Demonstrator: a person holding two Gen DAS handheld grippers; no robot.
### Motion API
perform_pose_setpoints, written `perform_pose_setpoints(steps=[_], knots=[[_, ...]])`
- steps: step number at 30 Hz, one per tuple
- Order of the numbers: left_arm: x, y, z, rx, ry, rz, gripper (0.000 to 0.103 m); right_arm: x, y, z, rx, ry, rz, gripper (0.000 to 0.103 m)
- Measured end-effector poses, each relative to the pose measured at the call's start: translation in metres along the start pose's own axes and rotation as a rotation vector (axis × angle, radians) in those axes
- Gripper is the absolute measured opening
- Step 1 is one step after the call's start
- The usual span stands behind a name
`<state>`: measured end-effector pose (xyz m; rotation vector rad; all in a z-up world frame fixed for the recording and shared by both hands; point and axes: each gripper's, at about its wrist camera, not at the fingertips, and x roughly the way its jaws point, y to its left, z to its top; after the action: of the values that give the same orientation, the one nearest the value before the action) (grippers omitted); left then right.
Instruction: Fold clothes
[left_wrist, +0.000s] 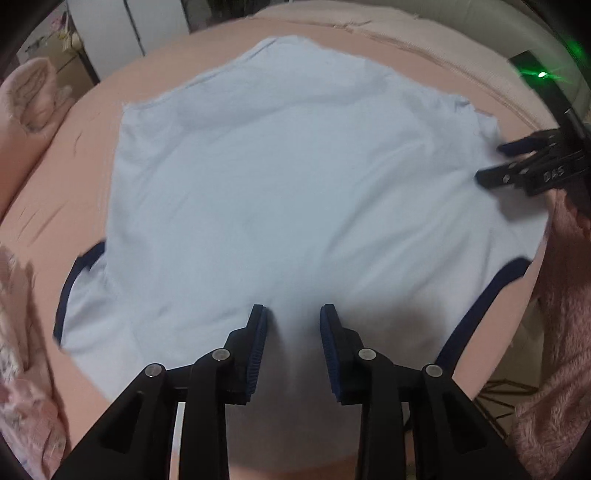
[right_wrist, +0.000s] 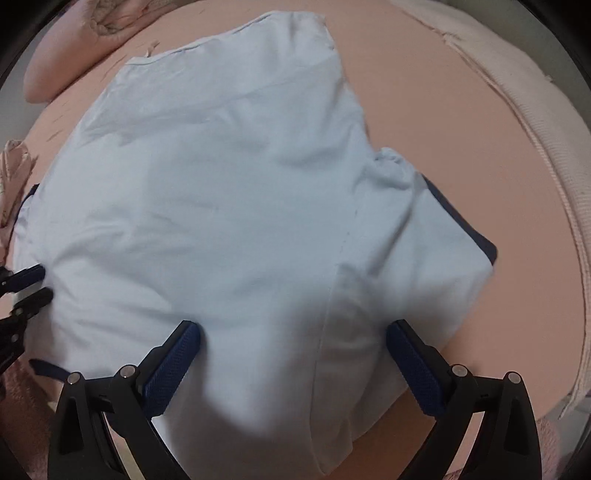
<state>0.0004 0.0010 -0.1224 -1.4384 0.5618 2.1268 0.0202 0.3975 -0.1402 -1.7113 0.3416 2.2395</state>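
A light blue T-shirt (left_wrist: 280, 177) with navy-trimmed sleeves lies spread flat on the pink bed sheet (left_wrist: 74, 177). My left gripper (left_wrist: 293, 314) hovers over its near edge, fingers a little apart, with no cloth pinched between the pads. The right gripper (left_wrist: 491, 162) shows at the right edge of this view, over the shirt's side. In the right wrist view, the shirt (right_wrist: 221, 206) fills the middle, with one sleeve (right_wrist: 436, 236) bunched at the right. My right gripper (right_wrist: 293, 328) stands wide open above it, holding nothing. The left gripper (right_wrist: 38, 284) peeks in at the left edge.
A pink pillow (left_wrist: 33, 103) lies at the far left. A fuzzy pink blanket (left_wrist: 554, 332) hangs at the right. The mattress edge (right_wrist: 546, 155) curves along the right. A white wardrobe (left_wrist: 125, 29) and a device with a green light (left_wrist: 541, 74) stand beyond the bed.
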Motion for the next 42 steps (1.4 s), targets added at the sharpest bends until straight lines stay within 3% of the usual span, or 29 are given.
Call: perform_pose_setpoints(steps=[3,5,7,9,11,12,14,18,22,23,24,25,28,32,34,36,39,42], knots=[[-0.011,0.016,-0.006,-0.065,0.012,-0.011,0.034,-0.013,-0.011,-0.008,0.008,0.003,-0.090,0.102],[-0.019,0.017,-0.005,-0.069,-0.026,-0.029,0.034,-0.028,-0.012,-0.010,0.011,-0.056,-0.095,0.102],[-0.017,0.013,0.008,-0.049,-0.054,-0.055,0.034,-0.041,0.000,-0.010,-0.030,-0.114,-0.012,0.102],[-0.013,0.006,0.018,-0.028,-0.067,-0.077,0.034,-0.037,0.018,-0.008,-0.085,-0.092,0.069,0.102],[-0.009,0.006,0.034,0.001,-0.073,-0.073,0.034,-0.022,0.027,-0.005,-0.115,-0.017,0.068,0.102],[-0.014,0.009,0.035,0.017,-0.097,-0.060,0.034,-0.023,0.025,0.000,-0.110,-0.022,0.076,0.102],[-0.007,0.029,0.063,0.028,-0.139,-0.042,0.034,-0.039,0.015,0.016,-0.094,-0.089,0.119,0.101],[0.025,0.072,0.136,0.045,-0.170,0.004,0.034,-0.060,0.007,0.081,-0.163,-0.175,0.077,0.102],[0.068,0.099,0.202,0.078,-0.162,-0.038,0.035,-0.016,0.028,0.164,-0.218,-0.159,0.104,0.102],[0.084,0.100,0.219,0.088,-0.155,-0.075,0.038,0.006,0.043,0.183,-0.229,-0.140,0.108,0.102],[0.099,0.103,0.232,0.083,-0.147,-0.113,0.051,0.027,0.056,0.202,-0.245,-0.125,0.114,0.102],[0.112,0.108,0.238,0.084,-0.132,-0.151,0.058,0.049,0.069,0.219,-0.275,-0.118,0.123,0.102],[0.141,0.118,0.236,0.178,-0.094,-0.108,0.065,0.099,0.094,0.240,-0.382,-0.047,0.075,0.101],[0.142,0.162,0.218,0.219,-0.108,0.006,0.094,0.103,0.055,0.252,-0.352,-0.085,0.012,0.102],[0.141,0.196,0.214,0.149,-0.080,-0.014,0.094,0.102,0.027,0.260,-0.298,-0.096,-0.032,0.102],[0.129,0.211,0.220,0.115,-0.148,0.028,0.091,0.101,0.003,0.265,-0.246,-0.093,-0.062,0.102],[0.121,0.208,0.248,0.072,-0.258,-0.115,0.092,0.082,0.001,0.274,-0.223,-0.195,-0.041,0.102],[0.147,0.193,0.285,0.045,-0.261,-0.237,0.091,0.085,0.025,0.292,-0.213,-0.232,0.030,0.102]])
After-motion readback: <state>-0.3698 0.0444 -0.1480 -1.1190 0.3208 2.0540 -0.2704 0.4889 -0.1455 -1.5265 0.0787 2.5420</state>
